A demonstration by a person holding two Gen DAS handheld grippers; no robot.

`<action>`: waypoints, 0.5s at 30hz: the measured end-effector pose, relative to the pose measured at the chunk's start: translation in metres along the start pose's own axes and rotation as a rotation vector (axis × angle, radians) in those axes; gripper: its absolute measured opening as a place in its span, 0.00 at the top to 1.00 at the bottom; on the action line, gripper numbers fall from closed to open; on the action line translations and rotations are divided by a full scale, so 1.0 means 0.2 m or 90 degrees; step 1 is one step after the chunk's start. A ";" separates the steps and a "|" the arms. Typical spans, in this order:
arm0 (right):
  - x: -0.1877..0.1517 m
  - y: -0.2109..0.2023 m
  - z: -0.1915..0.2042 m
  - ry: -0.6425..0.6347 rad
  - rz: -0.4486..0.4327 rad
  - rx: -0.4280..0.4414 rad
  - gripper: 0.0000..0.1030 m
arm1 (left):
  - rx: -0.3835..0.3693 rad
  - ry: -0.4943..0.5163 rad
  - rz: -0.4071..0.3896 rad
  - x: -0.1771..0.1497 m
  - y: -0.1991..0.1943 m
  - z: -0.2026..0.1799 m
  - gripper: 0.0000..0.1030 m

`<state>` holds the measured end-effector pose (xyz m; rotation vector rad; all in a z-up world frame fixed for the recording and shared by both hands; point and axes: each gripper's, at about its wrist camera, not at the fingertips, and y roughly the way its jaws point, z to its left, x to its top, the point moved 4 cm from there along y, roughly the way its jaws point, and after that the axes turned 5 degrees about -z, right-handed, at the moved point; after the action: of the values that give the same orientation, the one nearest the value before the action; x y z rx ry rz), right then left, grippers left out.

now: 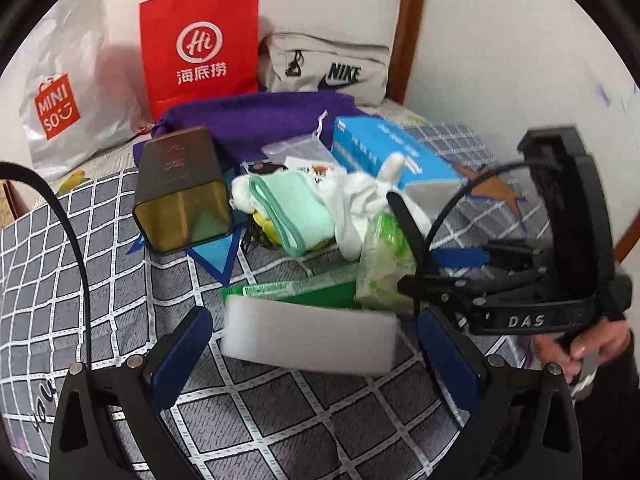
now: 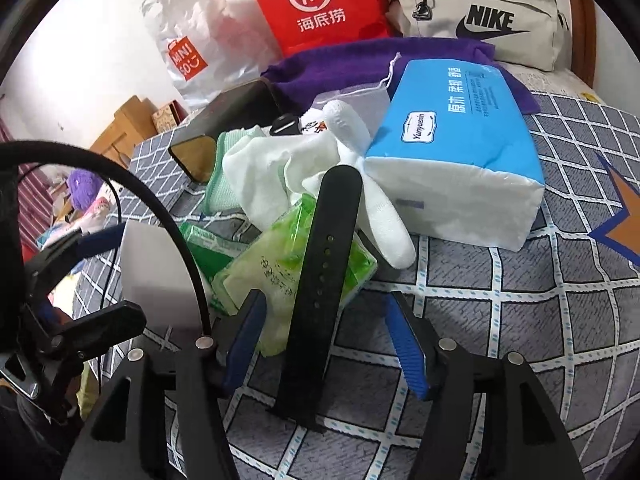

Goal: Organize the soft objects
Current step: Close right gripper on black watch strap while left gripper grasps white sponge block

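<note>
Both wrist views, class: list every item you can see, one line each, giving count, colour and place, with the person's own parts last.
Bedspread: one, grey with white grid, under everything.
Plastic bag: one, silver, back left by the wall.
Paper bag: one, red, against the wall.
Pouch: one, beige, back right.
Cloth: one, purple, before the bags.
Tin: one, dark gold, lying left of the pile.
Tissue pack: one, blue and white, right.
Glove: one, white, pile middle.
Towel: one, mint green, beside the tin.
Wipes packet: one, green, under the strap.
Strap: one, black, between the right fingers.
Sponge: one, white, between the left fingers.
Left gripper: black and blue, open.
Right gripper: black and blue, open.
</note>
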<state>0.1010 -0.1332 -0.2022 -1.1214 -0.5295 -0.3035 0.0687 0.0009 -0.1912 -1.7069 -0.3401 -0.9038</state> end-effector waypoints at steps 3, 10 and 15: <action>0.00 0.00 0.01 -0.004 0.006 -0.005 0.45 | 0.012 0.000 0.019 -0.01 0.03 0.00 0.00; 0.00 0.01 0.04 -0.018 0.013 0.016 0.63 | 0.060 0.036 0.077 -0.10 0.13 0.00 0.00; 0.00 -0.01 0.05 -0.031 0.017 0.006 0.70 | 0.085 0.061 0.117 -0.19 0.14 0.01 0.00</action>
<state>0.0966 -0.1244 -0.1966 -1.1275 -0.5585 -0.2511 0.0611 0.0018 -0.2381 -1.5388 -0.1720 -0.8062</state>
